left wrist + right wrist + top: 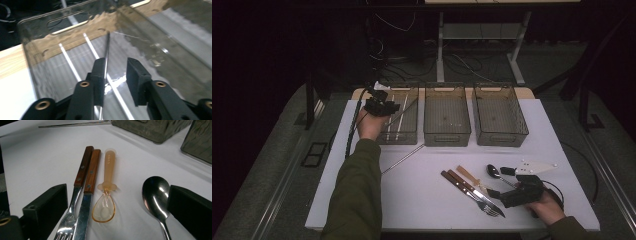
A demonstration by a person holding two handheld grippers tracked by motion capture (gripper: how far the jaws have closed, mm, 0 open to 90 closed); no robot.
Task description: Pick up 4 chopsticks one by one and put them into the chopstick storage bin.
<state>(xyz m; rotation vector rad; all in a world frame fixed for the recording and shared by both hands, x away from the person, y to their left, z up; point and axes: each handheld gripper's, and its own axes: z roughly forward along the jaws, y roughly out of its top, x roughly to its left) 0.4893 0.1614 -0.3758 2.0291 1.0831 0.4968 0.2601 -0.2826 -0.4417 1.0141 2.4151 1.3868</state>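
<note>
Bench (422, 200): white top, three clear bins in a row along its far edge, cutlery near the near right corner.
Left bin (404, 134): clear plastic, at the far left corner; two pale sticks (68, 61) lie lengthwise on its floor.
Middle bin (447, 131): beside the left bin, apart from it.
Right bin (501, 134): last of the row, toward the far right corner.
Left hand-held gripper (115, 75): held over the left bin, jaws parted a little, with no earlier picture needed to see the gap; a thin metal rod (107, 50) runs along the inner face of one jaw, the other jaw stands clear of it.
Right hand-held gripper (117, 210): low over the bench by the near right corner, jaws wide, nothing between the pads.
Second metal rod (402, 159): lies slanted on the bench just in front of the left bin.
Fork (75, 195) and knife (86, 202): wooden handles, side by side, touching.
Steel spoon (155, 195): just beside the right gripper's jaw.
Amber plastic spoon (106, 195): between knife and steel spoon.
</note>
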